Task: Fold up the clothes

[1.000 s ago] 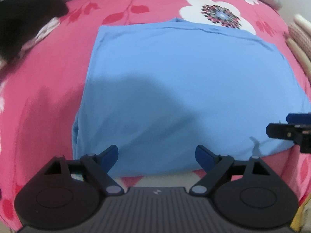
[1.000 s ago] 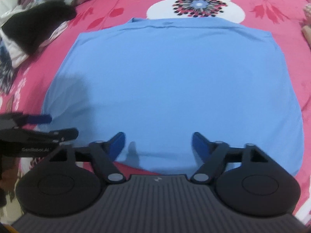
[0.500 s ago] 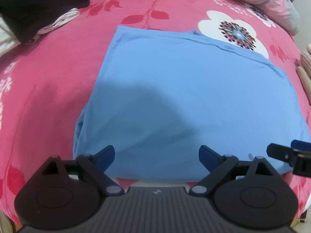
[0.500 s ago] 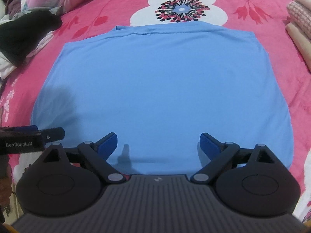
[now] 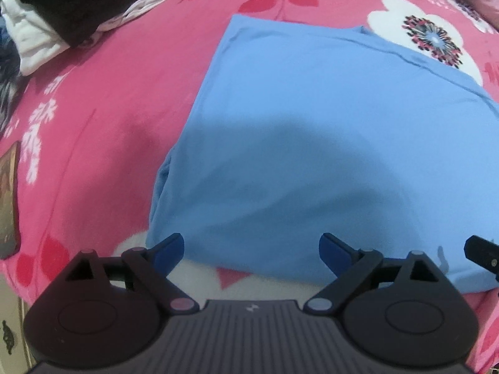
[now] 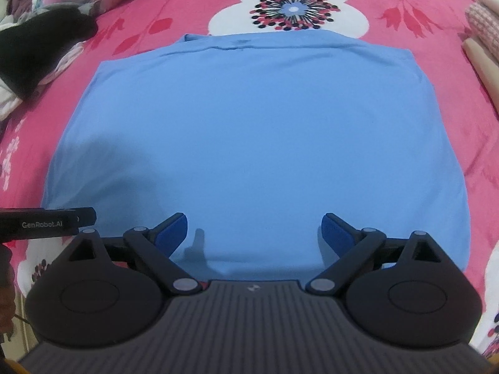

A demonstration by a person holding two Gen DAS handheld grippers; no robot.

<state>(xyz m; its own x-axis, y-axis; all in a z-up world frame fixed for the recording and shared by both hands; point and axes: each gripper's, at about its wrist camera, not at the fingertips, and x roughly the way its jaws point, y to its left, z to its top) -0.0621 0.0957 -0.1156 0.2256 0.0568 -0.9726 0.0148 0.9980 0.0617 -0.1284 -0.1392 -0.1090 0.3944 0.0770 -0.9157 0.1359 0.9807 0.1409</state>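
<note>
A light blue garment [image 6: 249, 131] lies flat on a pink flowered bedspread [image 6: 405, 9], folded into a rough rectangle with its neckline at the far edge. It also shows in the left wrist view [image 5: 327, 143], filling the right half. My left gripper [image 5: 251, 246] is open and empty above the garment's near left corner. My right gripper [image 6: 254, 229] is open and empty above the garment's near edge. The left gripper's side [image 6: 46, 222] shows at the left of the right wrist view.
A heap of black and white clothes [image 5: 78, 6] lies at the far left on the bed, also seen in the right wrist view [image 6: 34, 53]. Cream and pink rolled items [image 6: 483, 31] lie at the right edge. The bed's near edge is just under both grippers.
My left gripper has moved left along the garment's near edge toward its left corner. My right gripper has drawn back and risen slightly. The garment has not moved.
</note>
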